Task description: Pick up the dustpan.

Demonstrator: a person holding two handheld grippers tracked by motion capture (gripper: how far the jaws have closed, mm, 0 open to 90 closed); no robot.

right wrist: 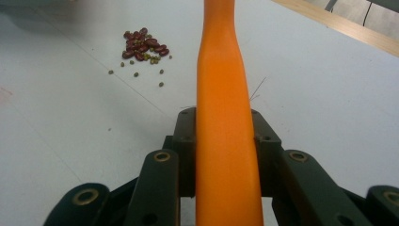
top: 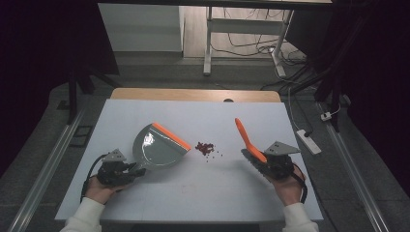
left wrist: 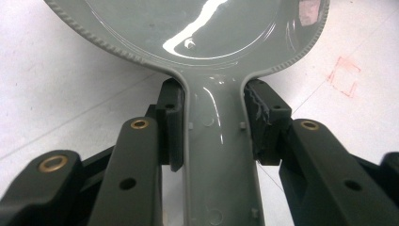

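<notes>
- High view: the small pile of red beans (top: pixel 205 148) lies on the white surface (top: pixel 203 193) between both tools, maybe nearer the grey plastic dustpan (top: pixel 158 146).
- Left gripper (top: pixel 126 170) fingers (left wrist: pixel 171 123) pinch the dustpan handle.
- Right gripper (top: pixel 263 164) fingers (right wrist: pixel 187 141) pinch the orange-handled brush (top: pixel 247 140).

Each gripper (top: pixel 116 173) is black, with brass-ringed jaw pivots, a grey triangular top plate, a trailing black cable; sleeves (top: pixel 87 215) white.
</notes>
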